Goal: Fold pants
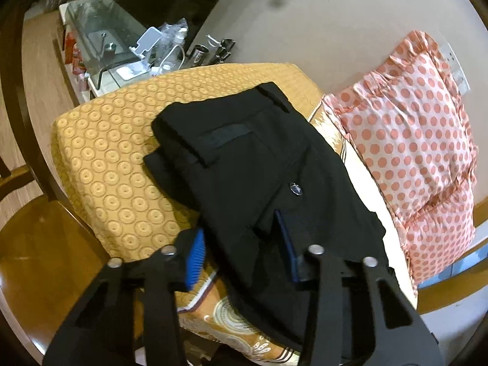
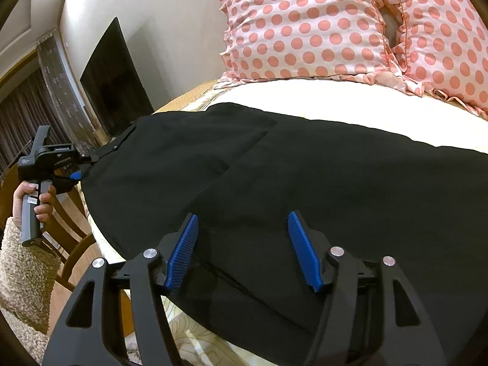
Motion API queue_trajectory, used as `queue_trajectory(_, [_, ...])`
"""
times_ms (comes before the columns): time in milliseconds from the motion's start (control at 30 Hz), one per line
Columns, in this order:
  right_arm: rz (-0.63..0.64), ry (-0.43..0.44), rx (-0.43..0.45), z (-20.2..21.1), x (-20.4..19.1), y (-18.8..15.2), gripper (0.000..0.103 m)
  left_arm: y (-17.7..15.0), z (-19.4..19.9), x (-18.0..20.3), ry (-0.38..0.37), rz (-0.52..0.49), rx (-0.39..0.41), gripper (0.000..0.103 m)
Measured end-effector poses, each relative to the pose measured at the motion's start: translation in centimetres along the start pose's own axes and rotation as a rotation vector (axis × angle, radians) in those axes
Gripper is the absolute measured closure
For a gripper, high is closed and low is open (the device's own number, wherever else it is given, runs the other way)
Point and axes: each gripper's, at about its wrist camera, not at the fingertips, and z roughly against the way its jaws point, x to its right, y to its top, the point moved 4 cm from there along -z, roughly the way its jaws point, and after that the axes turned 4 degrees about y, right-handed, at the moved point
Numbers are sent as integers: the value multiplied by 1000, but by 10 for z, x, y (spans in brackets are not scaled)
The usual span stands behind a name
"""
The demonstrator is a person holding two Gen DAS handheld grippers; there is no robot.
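Observation:
Black pants point(image 1: 253, 164) lie on the bed, partly folded, with a back pocket and a button facing up. In the right wrist view the pants point(image 2: 305, 177) spread wide across the white sheet. My left gripper point(image 1: 241, 250) is open, its blue pads either side of the near pants edge, fabric lying between the jaws. It also shows in the right wrist view point(image 2: 74, 175) at the left end of the pants. My right gripper point(image 2: 242, 250) is open just above the near edge of the pants, with nothing held.
An orange patterned cushion point(image 1: 106, 158) lies left of the pants. Pink polka-dot pillows point(image 1: 411, 140) point(image 2: 305, 24) sit at the far side. A cluttered side table point(image 1: 116, 48) stands behind the cushion. Wooden chairs point(image 2: 67, 228) stand by the bed's left edge.

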Motion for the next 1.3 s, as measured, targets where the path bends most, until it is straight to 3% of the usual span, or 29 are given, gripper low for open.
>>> queue_trajectory(133, [-5,5,6,0,1,0,39,0,5,5,24,-34,39,82])
queue_trajectory(233, [-15,13,13,3,3,0,39,-1,17,30,80,-149,110,85])
queue_trajectory(367, [-38,15,41,12,10,0,33,0,38,71,79,-263,186,87])
queue_trajectory(500, [-84,5,94,31,27,0,32,-7,61,131,47,-406,257,87])
queue_trajectory(567, [-111,-7,133,47,38,-1,24,-20,75,170,2,-490,289,87])
queue_trajectory(733, [-150,-67,223,86,65,-7,23,-76,91,268,-118,-717,311,87])
queue_trajectory(900, [-223,-146,295,126,99,-19,23,-164,94,360,-311,-924,253,88])
queue_trajectory(1033, [-299,-226,341,158,129,-39,22,-251,82,401,-480,-1054,148,88])
queue_trajectory(1100, [-350,-262,345,170,145,-53,22,-306,55,408,-496,-1147,60,88])
queue_trajectory(1233, [-421,-315,343,186,170,-72,22,-361,0,389,-458,-1206,-177,92])
queue_trajectory(1300, [-439,-338,353,193,180,-75,22,-369,3,382,-448,-1238,-131,92])
